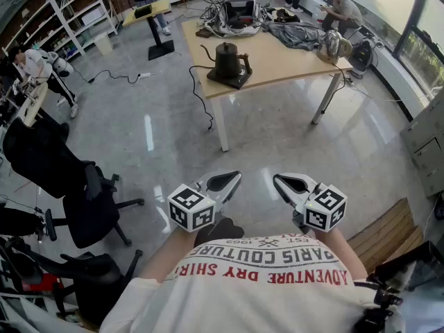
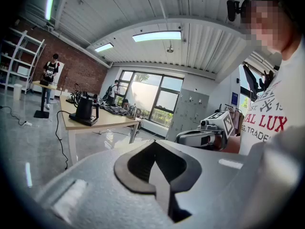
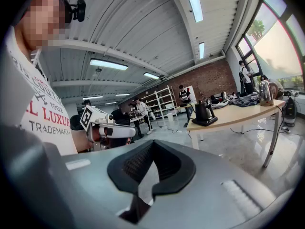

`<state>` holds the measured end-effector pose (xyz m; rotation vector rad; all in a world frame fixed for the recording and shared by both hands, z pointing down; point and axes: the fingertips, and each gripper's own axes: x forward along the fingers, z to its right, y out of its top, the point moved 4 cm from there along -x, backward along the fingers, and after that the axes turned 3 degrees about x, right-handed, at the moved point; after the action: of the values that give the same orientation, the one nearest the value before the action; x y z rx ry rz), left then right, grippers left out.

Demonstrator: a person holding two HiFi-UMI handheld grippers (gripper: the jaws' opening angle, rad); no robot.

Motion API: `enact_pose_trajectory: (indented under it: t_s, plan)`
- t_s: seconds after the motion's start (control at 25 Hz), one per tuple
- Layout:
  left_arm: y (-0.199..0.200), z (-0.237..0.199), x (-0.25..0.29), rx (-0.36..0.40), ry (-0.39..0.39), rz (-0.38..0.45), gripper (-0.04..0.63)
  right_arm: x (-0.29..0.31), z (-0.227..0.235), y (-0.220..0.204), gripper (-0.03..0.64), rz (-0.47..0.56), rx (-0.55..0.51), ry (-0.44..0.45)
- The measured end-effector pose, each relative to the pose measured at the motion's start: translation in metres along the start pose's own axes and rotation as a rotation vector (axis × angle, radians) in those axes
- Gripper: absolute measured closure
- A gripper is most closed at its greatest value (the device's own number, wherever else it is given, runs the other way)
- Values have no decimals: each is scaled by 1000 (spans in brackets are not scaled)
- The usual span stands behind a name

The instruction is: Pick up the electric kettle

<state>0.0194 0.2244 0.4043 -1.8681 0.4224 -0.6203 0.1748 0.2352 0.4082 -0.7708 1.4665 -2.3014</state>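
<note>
A black electric kettle (image 1: 228, 60) with a thin spout stands on its square base near the front left corner of a wooden table (image 1: 291, 61), far ahead of me. It also shows small in the left gripper view as the kettle (image 2: 85, 107) and in the right gripper view as the kettle (image 3: 203, 112). My left gripper (image 1: 231, 180) and right gripper (image 1: 283, 181) are held close to my chest, both shut and empty, pointing toward the table. Each gripper sees the other: the right gripper (image 2: 183, 137) and the left gripper (image 3: 129, 131).
A black cord (image 1: 198, 92) hangs from the table to the floor. Clothes, a bag and a steel kettle (image 1: 331, 46) lie at the table's far end. Black office chairs (image 1: 66, 186) stand at my left, a wooden pallet (image 1: 385, 231) at my right. People stand and sit around the room.
</note>
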Motion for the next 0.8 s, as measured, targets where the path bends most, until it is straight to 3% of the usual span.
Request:
enact_pose_trajectory:
  t_s: [0.8]
  plan:
    - [1, 21, 7, 7, -37, -22, 595, -14, -5, -2, 617, 26, -2, -18]
